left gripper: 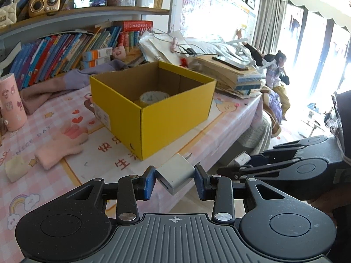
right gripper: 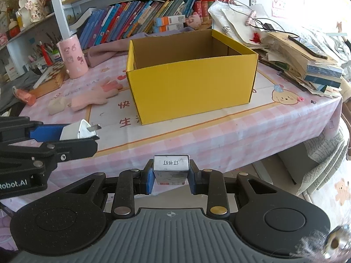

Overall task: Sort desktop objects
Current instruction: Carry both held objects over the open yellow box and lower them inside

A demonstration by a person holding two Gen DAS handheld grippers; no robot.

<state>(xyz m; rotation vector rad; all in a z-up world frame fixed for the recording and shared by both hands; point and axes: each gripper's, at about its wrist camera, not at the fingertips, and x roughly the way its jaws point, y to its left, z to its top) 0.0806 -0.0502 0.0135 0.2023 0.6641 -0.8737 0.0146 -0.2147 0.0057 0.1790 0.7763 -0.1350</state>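
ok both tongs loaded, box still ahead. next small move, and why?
Probably carry the left tongs forward over the yellow box and release there. They grip the white charger plug short of the open box, which already holds a tape roll; the right tongs hold a small staple box.

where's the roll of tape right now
In the left wrist view the roll of tape lies on the floor of the open yellow box, near its front-left wall; the right view hides it.
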